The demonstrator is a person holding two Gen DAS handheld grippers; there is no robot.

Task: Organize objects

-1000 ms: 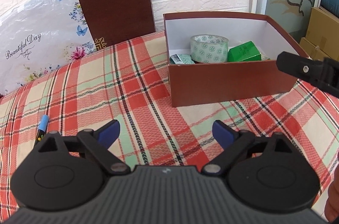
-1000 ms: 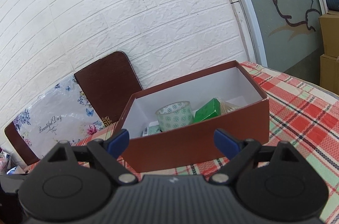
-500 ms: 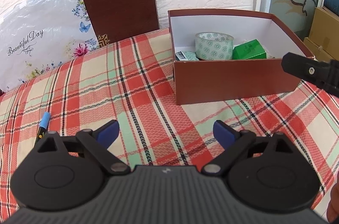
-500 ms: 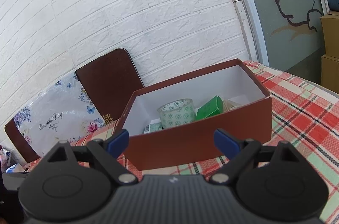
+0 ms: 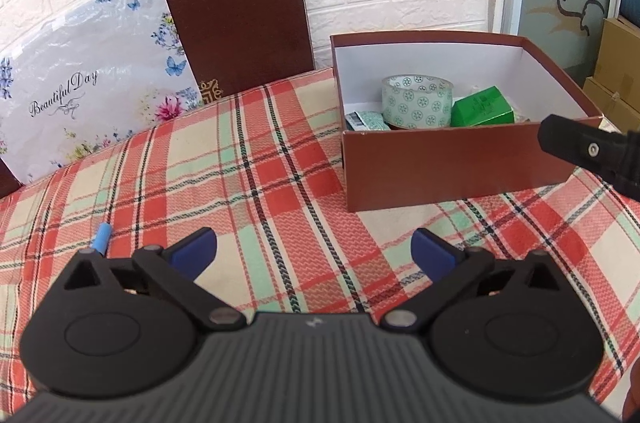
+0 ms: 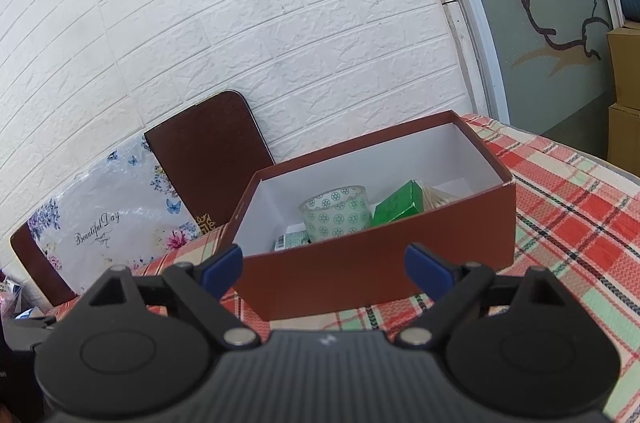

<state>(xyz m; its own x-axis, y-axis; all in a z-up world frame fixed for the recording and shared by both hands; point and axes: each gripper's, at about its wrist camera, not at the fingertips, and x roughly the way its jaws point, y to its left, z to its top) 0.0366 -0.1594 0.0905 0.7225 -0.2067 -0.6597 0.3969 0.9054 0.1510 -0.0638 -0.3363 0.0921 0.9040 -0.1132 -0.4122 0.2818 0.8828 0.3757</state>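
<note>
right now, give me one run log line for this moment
left gripper: open, empty | right gripper: open, empty | box: holds tape roll, green carton | marker: on tablecloth, outside box

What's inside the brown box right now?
The brown box holds a patterned tape roll, a green carton, a small printed packet and pale sticks. Its front wall hides the floor nearest the grippers.

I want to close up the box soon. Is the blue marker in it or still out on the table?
Out. The blue marker lies on the plaid tablecloth, well left of the brown box, beside the open left tool.
</note>
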